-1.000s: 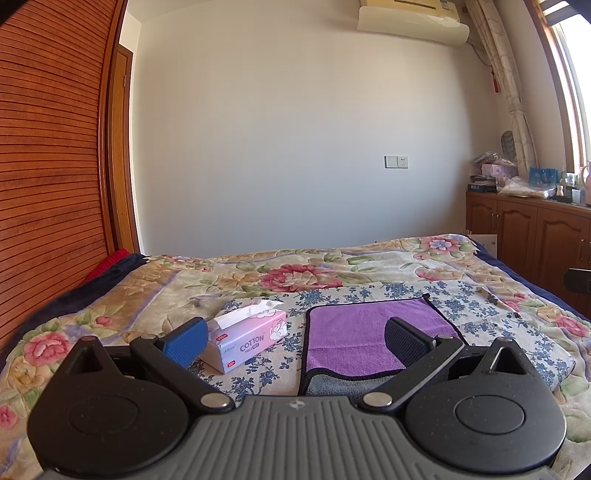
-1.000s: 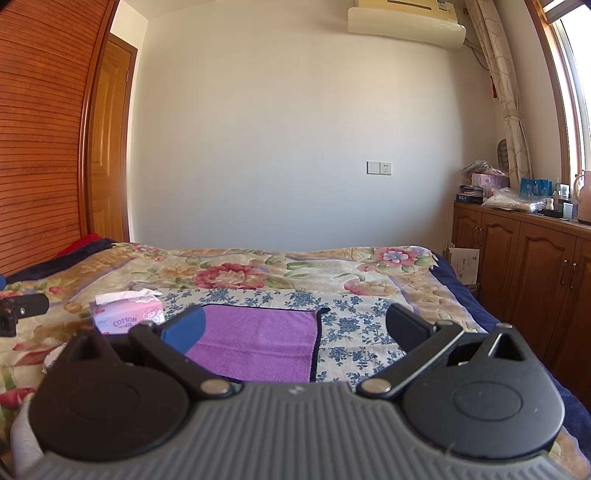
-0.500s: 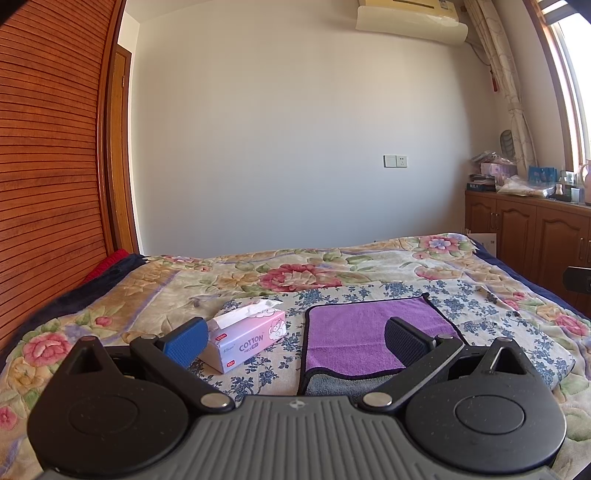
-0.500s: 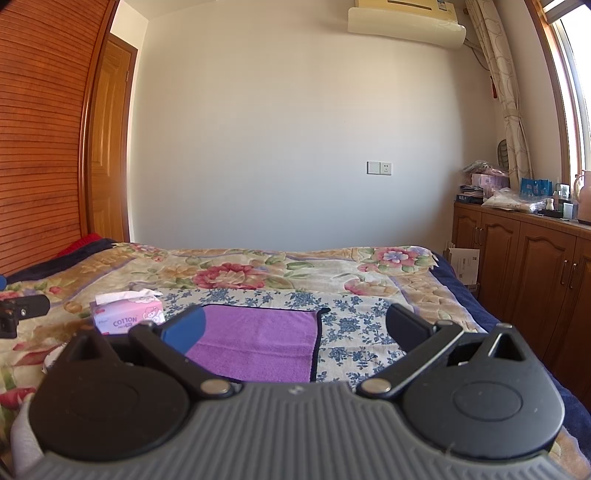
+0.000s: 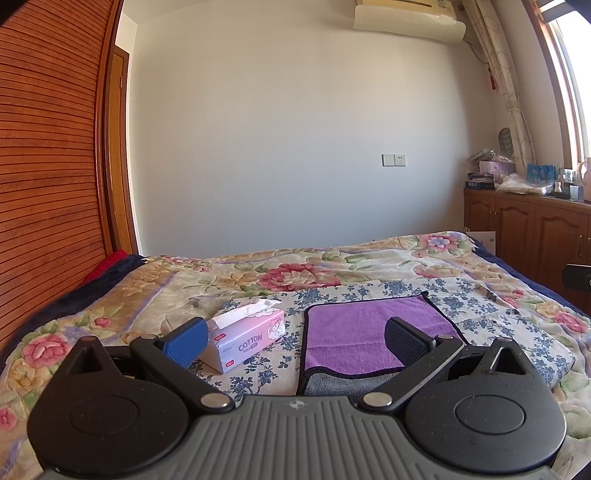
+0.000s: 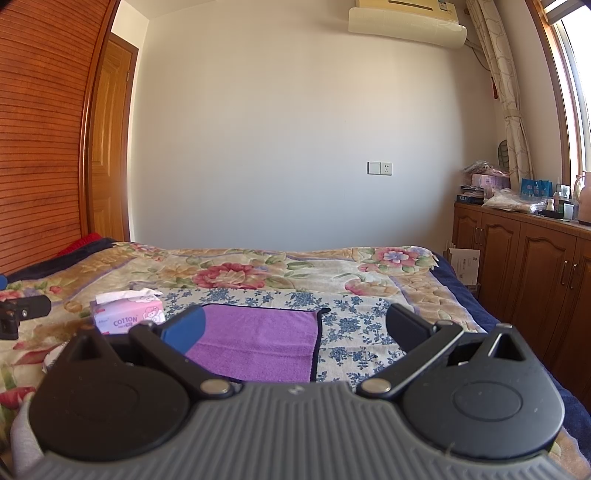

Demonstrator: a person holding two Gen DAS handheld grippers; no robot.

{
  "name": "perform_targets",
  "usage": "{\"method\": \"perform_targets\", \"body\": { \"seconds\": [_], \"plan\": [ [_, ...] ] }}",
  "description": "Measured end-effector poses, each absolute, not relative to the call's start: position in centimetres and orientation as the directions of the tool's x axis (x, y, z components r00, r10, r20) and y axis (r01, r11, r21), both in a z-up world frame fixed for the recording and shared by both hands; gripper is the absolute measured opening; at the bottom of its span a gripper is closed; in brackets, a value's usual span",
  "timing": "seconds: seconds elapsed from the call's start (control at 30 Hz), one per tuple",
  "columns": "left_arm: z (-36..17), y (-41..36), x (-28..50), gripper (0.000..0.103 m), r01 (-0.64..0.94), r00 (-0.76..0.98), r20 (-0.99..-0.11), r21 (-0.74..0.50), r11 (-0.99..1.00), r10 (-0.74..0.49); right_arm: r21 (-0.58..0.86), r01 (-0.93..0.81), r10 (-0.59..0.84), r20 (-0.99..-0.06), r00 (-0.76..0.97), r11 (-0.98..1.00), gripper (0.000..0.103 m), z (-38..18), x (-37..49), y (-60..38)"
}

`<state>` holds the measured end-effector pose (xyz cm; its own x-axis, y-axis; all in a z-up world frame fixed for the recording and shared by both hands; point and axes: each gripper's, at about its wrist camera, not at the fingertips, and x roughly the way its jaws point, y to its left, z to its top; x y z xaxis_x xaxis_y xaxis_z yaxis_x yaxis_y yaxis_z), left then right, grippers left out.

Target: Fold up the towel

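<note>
I hold both grippers level over the bed, fingers fwd: left gripper (image 5: 295, 338) spread wide, empty, purple towel (image 5: 369, 336) just ahead-right; right gripper (image 6: 295, 328) likewise agape, towel ahead-left.

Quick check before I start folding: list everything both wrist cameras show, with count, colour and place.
towel: 1, purple with dark trim, grey underside at near edge, flat on the bed
tissue box: 1, pink, left of the towel, apart from it
bed: 1, floral cover, fills the foreground
cabinets: 1 row, brown wood, right wall, clutter on top
air conditioner: 1, cream, high on the far wall
wall switch: 1, white, far wall
curtain: 1, patterned beige, by the window at right
door: 1, wooden, far left
left hand-held gripper: open, above the towel's near edge
right hand-held gripper: open, near the towel's right side
</note>
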<state>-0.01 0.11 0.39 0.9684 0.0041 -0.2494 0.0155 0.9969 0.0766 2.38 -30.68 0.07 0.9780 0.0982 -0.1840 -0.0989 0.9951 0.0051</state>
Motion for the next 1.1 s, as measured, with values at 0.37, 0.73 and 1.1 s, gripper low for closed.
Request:
{"method": "perform_targets", "body": {
  "seconds": [0.37,0.73,1.1],
  "plan": [
    [0.1,-0.2,-0.1,0.103,0.021,0.968,-0.249,0.084,0.996,0.001,0.004,-0.099,0.098,-0.185,0.978,0.995,0.103,0.1,2.4,-30.6],
    [-0.1,-0.5,-0.1,0.103,0.035,0.966,-0.259,0.098,0.995,-0.008,0.008,-0.1,0.1,-0.19,0.977,0.995,0.103,0.0,2.5,-30.6],
    [-0.3,-0.5,1.1,0.103,0.048,0.95,-0.312,0.096,0.994,-0.016,0.011,-0.111,0.111,-0.22,0.969,0.994,0.103,-0.4,3.1,-30.1]
  ]
}}
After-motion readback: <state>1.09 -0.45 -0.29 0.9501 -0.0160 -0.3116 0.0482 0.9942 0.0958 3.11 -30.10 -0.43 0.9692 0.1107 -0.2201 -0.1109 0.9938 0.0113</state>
